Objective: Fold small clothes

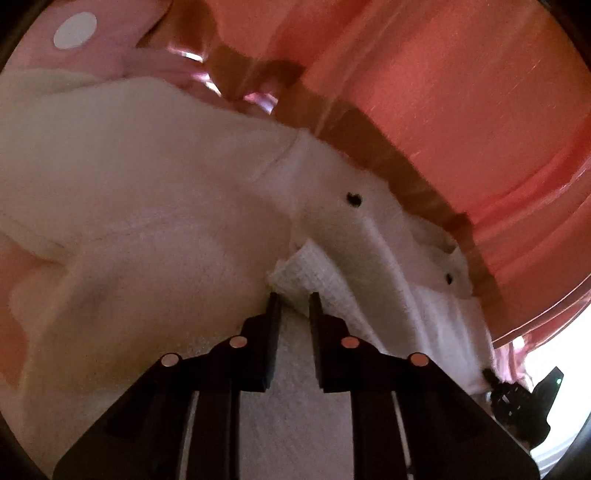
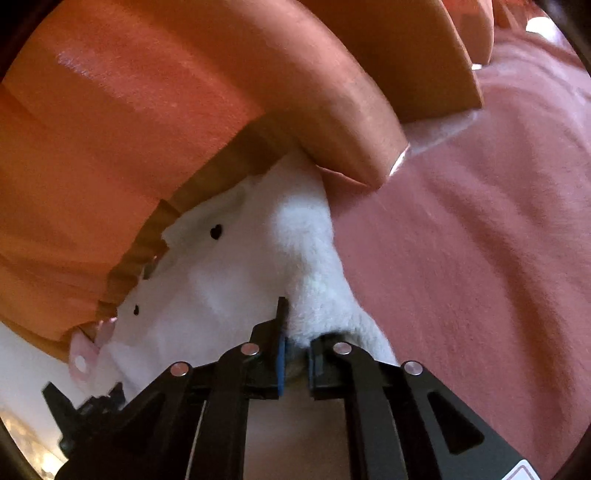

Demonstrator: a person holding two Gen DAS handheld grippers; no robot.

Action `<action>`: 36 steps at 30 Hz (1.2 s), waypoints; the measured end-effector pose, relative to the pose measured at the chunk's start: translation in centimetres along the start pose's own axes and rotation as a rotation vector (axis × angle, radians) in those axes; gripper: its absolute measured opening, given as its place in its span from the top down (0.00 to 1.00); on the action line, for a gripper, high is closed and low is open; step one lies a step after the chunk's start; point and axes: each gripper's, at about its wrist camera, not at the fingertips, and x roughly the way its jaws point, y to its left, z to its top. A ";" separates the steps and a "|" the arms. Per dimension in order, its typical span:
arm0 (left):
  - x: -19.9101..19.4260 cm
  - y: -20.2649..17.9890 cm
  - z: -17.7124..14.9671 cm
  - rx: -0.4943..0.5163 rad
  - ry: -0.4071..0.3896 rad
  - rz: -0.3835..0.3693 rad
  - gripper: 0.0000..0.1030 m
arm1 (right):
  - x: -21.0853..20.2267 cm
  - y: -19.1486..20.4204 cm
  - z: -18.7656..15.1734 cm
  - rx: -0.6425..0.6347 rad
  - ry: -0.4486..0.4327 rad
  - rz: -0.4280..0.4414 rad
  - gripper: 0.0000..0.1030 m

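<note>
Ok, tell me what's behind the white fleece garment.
Behind the white fleece garment, an orange headboard rises straight from its far edge. In the left wrist view, pink polka-dot fabric shows past it too. Whatever lies beneath the garment is covered.

No words, labels, brands or numbers can be read anywhere in either view.

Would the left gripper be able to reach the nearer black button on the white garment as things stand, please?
Probably not right now: the left gripper is shut on the white garment's ribbed edge. The button lies uncovered just beyond, so nothing else blocks it.
</note>
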 end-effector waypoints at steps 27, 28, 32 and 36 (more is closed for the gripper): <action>-0.4 2.0 2.4 -0.085 -0.026 0.037 0.93 | 2.4 1.8 0.1 -0.179 0.014 -0.030 0.92; 0.0 2.4 2.0 -0.083 -0.007 0.060 0.93 | 1.3 2.0 0.7 -0.163 -0.009 -0.033 0.92; 0.0 2.6 0.9 -0.091 0.009 0.067 0.92 | 0.9 2.8 0.5 -0.234 -0.027 -0.070 0.87; -2.6 3.9 0.0 -0.162 -0.007 0.004 0.72 | 1.8 3.8 -0.2 -0.249 0.012 -0.126 0.81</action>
